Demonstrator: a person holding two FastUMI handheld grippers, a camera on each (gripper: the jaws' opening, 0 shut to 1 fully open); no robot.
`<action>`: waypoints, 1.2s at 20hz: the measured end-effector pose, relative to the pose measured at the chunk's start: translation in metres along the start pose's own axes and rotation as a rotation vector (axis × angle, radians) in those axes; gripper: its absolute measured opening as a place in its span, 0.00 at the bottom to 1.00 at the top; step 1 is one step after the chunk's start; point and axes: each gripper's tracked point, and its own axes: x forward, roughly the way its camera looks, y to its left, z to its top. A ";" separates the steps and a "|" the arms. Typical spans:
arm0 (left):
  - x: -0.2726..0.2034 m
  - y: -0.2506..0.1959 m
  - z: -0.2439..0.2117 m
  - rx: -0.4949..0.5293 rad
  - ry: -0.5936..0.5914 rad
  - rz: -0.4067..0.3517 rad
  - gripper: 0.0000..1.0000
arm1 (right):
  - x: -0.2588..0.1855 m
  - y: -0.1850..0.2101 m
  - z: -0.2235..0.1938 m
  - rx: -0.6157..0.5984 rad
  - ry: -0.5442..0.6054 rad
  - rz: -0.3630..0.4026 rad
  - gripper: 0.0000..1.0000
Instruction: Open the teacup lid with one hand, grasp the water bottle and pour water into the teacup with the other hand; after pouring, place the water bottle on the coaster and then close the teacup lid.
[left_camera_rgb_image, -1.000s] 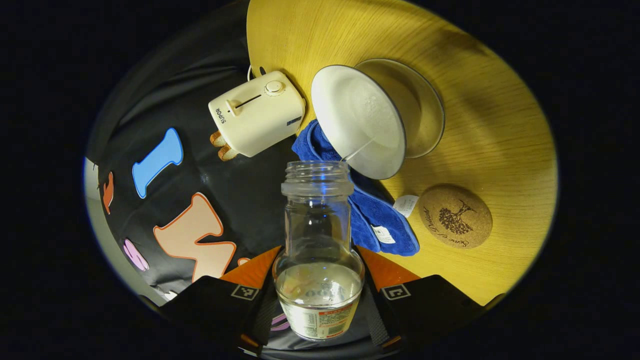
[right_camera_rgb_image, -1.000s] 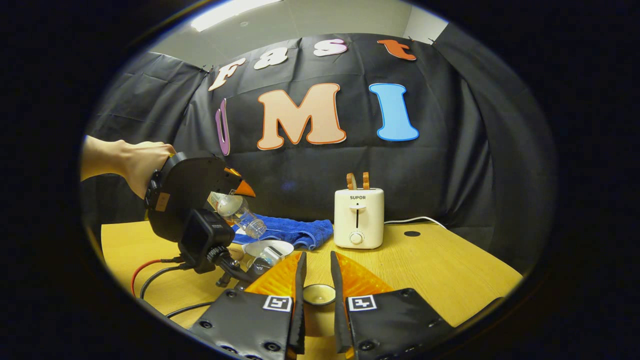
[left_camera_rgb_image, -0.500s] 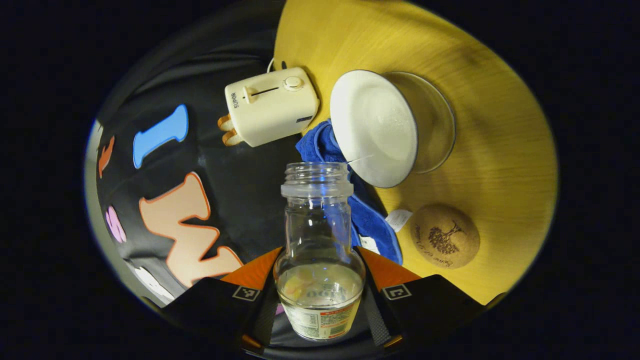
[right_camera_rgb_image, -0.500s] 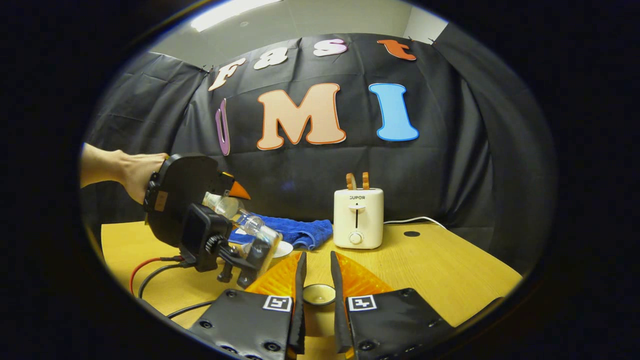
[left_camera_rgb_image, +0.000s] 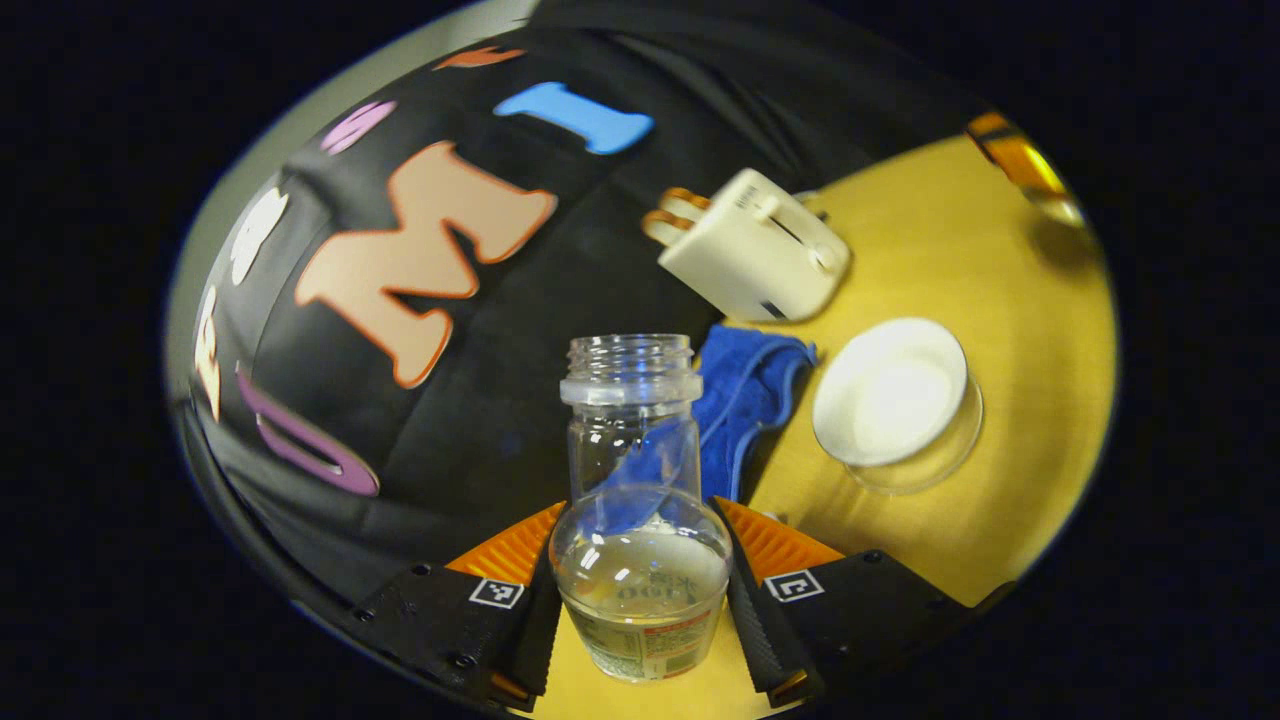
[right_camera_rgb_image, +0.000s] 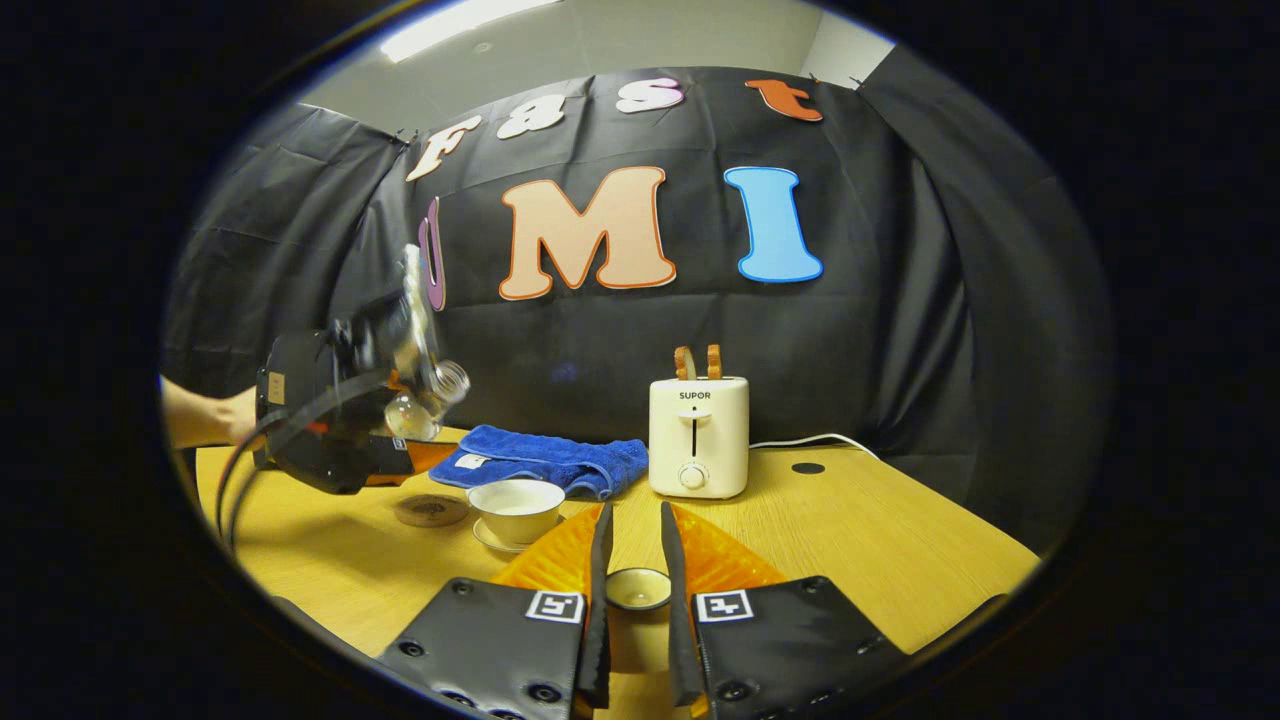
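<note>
My left gripper (left_camera_rgb_image: 640, 512) is shut on a clear uncapped water bottle (left_camera_rgb_image: 632, 440) with some water left in its base. The right gripper view has this bottle (right_camera_rgb_image: 425, 392) tilted, mouth up and to the right, in the left gripper (right_camera_rgb_image: 345, 440), held above the table's left side by a hand. The white teacup (right_camera_rgb_image: 517, 503) stands uncovered on a glass saucer, with liquid in it; the same teacup (left_camera_rgb_image: 888, 392) lies right of the bottle. A round cork coaster (right_camera_rgb_image: 430, 510) sits just left of the cup. My right gripper (right_camera_rgb_image: 633, 515) is shut on the small teacup lid (right_camera_rgb_image: 636, 590).
A cream toaster (right_camera_rgb_image: 697, 435) with toast in it stands at the back, its cord trailing right. A blue towel (right_camera_rgb_image: 545, 458) lies behind the cup and coaster. Bare wooden table (right_camera_rgb_image: 880, 540) stretches to the right. Cables hang from the left gripper.
The left gripper has pulled the bottle back from over the cup, up and to the left, tipping its mouth upward. The cup and coaster are now uncovered. The right gripper holds still.
</note>
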 end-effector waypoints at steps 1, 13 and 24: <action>0.001 0.005 -0.001 -0.173 -0.030 0.036 0.72 | 0.000 0.000 0.000 0.002 0.001 0.000 0.27; 0.004 0.001 0.008 -0.678 -0.226 0.042 0.72 | -0.001 -0.001 0.000 0.000 0.001 0.001 0.27; 0.020 -0.018 -0.008 -0.636 -0.174 0.032 0.72 | -0.001 0.000 0.000 0.000 0.000 0.001 0.27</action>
